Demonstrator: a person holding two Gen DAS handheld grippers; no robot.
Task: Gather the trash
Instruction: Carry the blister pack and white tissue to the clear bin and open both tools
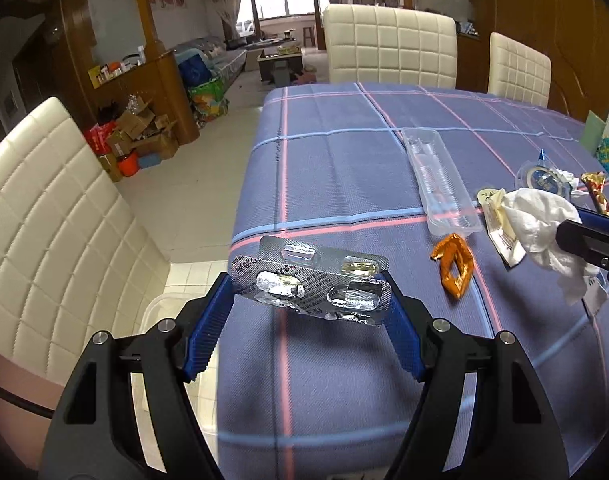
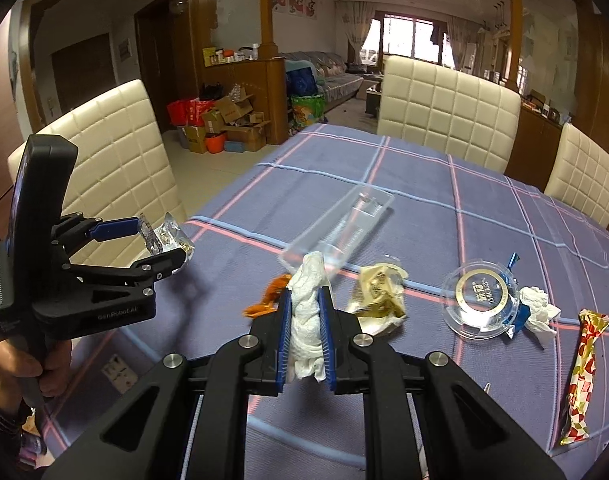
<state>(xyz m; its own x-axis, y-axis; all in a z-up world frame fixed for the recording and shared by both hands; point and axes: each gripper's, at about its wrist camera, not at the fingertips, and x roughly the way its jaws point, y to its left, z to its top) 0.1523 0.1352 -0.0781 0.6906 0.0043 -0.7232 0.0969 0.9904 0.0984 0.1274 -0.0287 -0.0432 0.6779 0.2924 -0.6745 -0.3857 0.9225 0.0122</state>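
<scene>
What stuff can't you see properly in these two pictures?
- Where the trash goes: no bin shows clearly in either view.
- Print on the silver pill blister pack held by the left gripper: too small, left wrist view.
- Lower end of the white crumpled tissue: hidden between the right gripper fingers, right wrist view.
- Orange foil wrapper: partly hidden behind that gripper, right wrist view.

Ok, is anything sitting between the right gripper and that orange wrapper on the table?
Nothing on the table blocks the orange wrapper, but the right gripper is already shut on a white tissue.
</scene>
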